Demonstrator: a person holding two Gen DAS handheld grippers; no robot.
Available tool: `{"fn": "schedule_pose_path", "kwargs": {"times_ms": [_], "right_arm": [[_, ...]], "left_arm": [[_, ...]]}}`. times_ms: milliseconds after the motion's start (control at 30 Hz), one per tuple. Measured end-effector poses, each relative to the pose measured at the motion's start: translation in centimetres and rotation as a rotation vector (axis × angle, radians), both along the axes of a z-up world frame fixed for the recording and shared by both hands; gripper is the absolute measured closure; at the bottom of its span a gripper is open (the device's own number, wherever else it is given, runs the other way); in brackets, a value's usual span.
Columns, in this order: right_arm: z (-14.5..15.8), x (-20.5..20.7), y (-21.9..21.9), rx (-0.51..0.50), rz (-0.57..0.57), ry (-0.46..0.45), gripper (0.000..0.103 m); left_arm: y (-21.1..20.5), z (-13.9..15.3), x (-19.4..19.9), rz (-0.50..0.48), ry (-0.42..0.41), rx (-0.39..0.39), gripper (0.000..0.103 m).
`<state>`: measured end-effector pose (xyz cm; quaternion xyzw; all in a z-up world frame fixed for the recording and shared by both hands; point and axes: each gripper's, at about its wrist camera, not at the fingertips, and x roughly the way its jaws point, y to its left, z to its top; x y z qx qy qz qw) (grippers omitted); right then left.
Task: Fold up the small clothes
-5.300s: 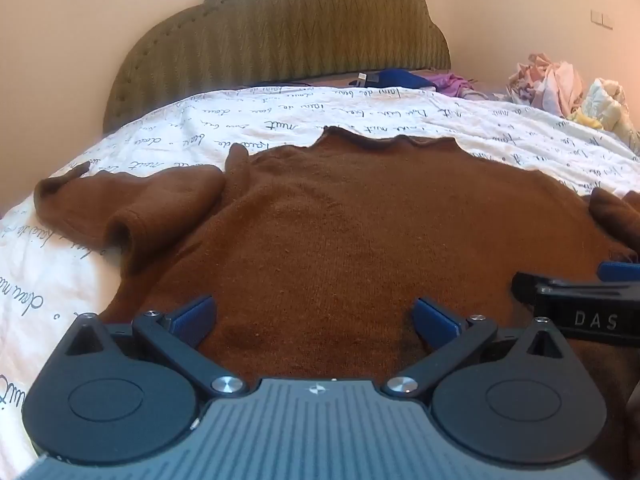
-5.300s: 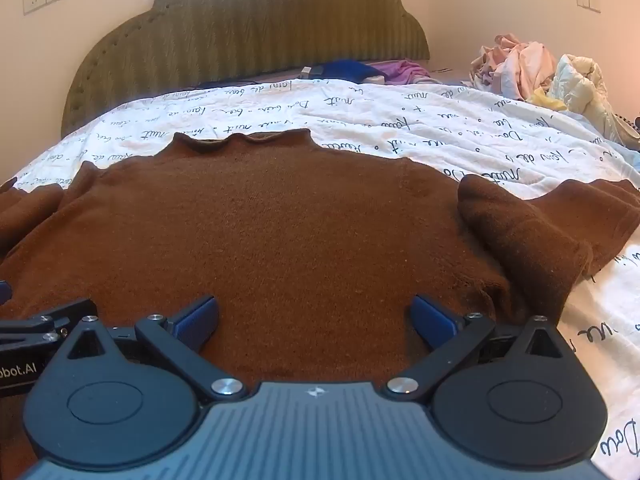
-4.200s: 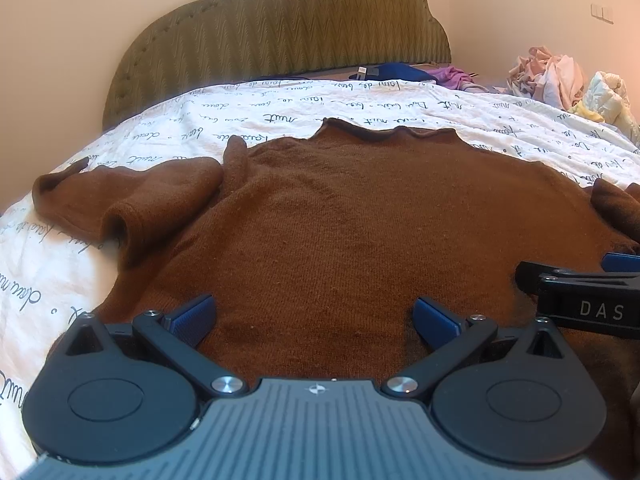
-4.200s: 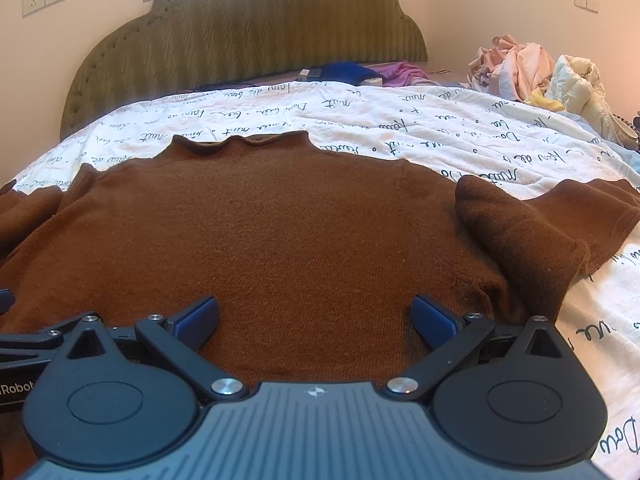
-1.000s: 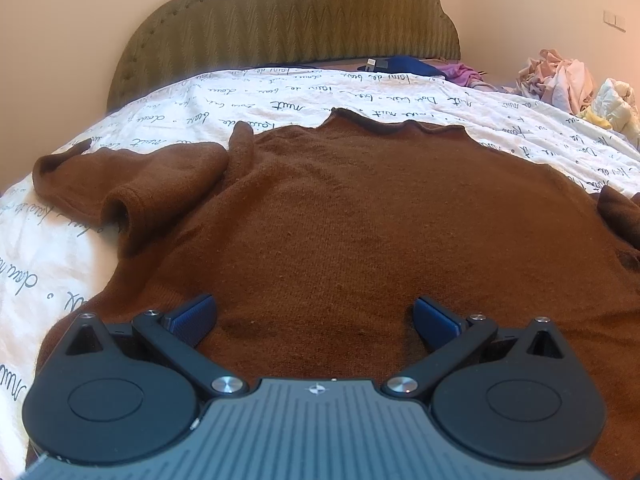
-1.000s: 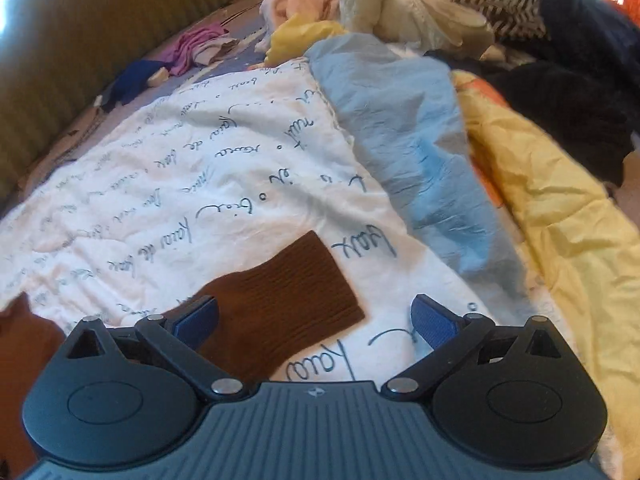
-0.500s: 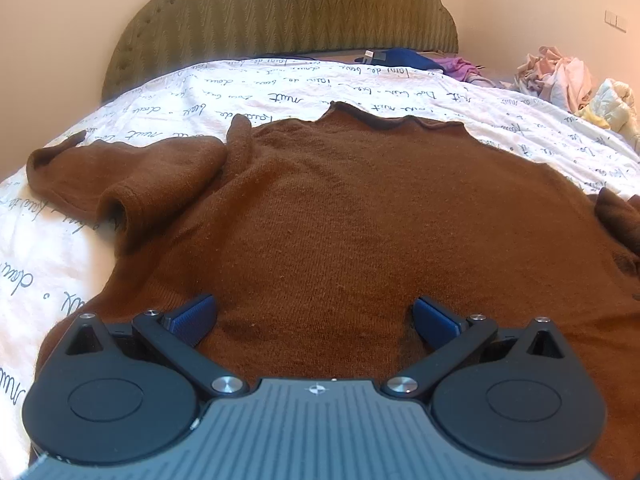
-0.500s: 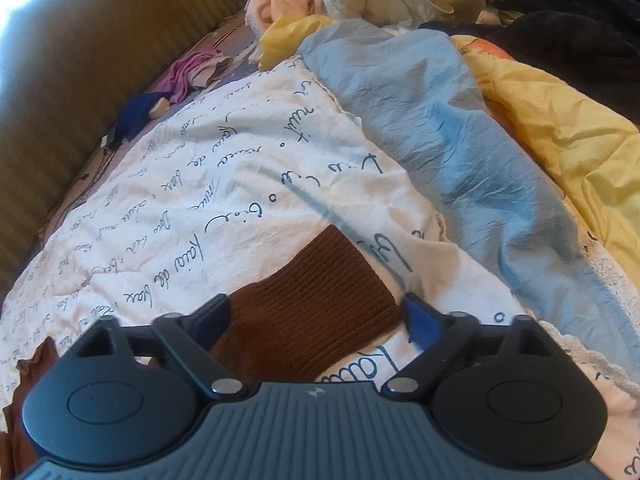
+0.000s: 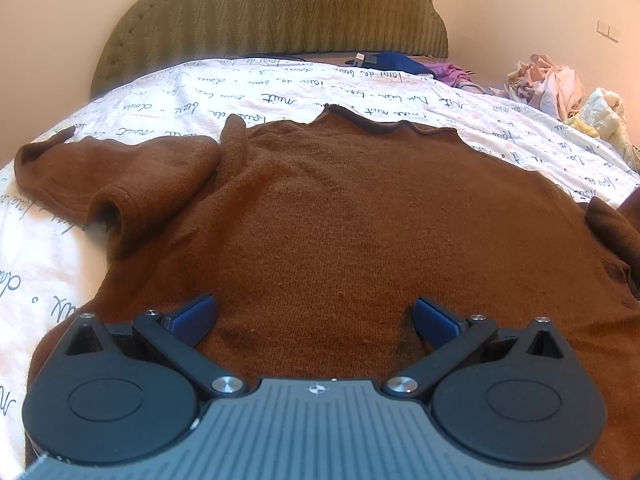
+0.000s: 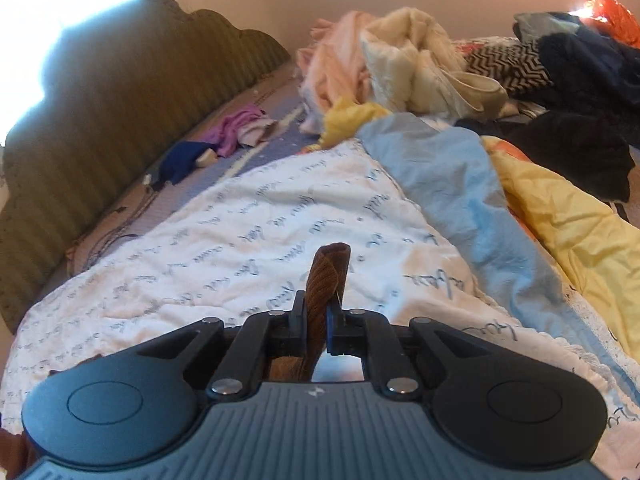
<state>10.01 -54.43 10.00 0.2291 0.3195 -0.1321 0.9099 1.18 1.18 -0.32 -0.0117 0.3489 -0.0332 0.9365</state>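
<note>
The sweater point(image 9: 340, 220) lies flat on the quilt point(image 9: 280, 88), its collar toward the headboard point(image 9: 272, 12) behind. Its left sleeve point(image 9: 112, 176) lies bunched beside the body. The left gripper point(image 9: 314, 318) sits over the hem. Right of the quilt lies a heap of clothes point(image 10: 420, 64). The right gripper point(image 10: 318, 320) has the cuff point(image 10: 326, 276) between its pads, above the quilt.

Brown sweater point(image 9: 360, 220): fuzzy knit cloth, matt; cuff point(image 10: 326, 280) ribbed. Quilt point(image 9: 280, 84) under sweater: soft white cloth, printed writing. Headboard point(image 9: 272, 12) behind quilt: green ridged cloth. Left gripper point(image 9: 314, 318): matt black, maybe plastic; shiny metal screws.
</note>
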Motion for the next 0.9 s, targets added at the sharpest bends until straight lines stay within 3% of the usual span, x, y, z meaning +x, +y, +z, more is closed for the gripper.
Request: {"fn": "schedule_pose_path", "kwargs": {"times_ms": [133,233,333,533,600,667,700,733,800,833,867,900], "right_arm": [[1.9,0.4,7.7,0.070,0.184,-0.044,0.096],[0.6,1.8,15.2,0.141,0.326,-0.044,0.096],[-1.9,3.9,22.7,0.191,0.442,-0.009,0.096],[-6.0,6.1,33.5,0.383,0.557,-0.002,0.095],[-8.3,6.7,36.2,0.388,0.598,0.058,0.093],[-11.0,7.2,39.4,0.258,0.660,0.200,0.069],[-11.6,6.9,39.9,0.219,0.664,0.220,0.070],[-11.6,6.0,39.5,0.228,0.657,0.173,0.068],[-10.6,4.2,37.5,0.263,0.607,0.102,0.043],[-9.8,3.1,36.4,0.257,0.594,0.060,0.014],[-8.9,1.6,35.1,0.248,0.585,-0.009,0.003],[-8.1,0.0,33.9,0.238,0.576,-0.079,0.001]], "left_arm": [[1.2,0.6,0.2,0.022,-0.019,-0.099,0.000],[2.6,1.4,0.5,0.037,-0.029,-0.196,0.000],[4.4,2.0,1.4,-0.003,0.026,-0.274,0.000],[10.8,2.8,2.5,0.043,0.042,-0.621,0.000],[12.7,2.3,3.2,0.059,0.083,-0.769,0.000],[13.6,1.7,4.2,0.062,0.146,-0.859,0.000],[13.8,1.6,4.4,0.064,0.163,-0.884,0.000],[13.8,1.5,4.7,0.049,0.178,-0.920,0.000],[13.4,1.1,5.8,-0.011,0.218,-1.003,0.000],[13.0,1.1,6.4,-0.026,0.237,-1.043,0.000],[12.5,1.1,6.9,-0.041,0.254,-1.064,0.000],[11.7,1.1,7.5,-0.061,0.265,-1.072,0.000]]}}
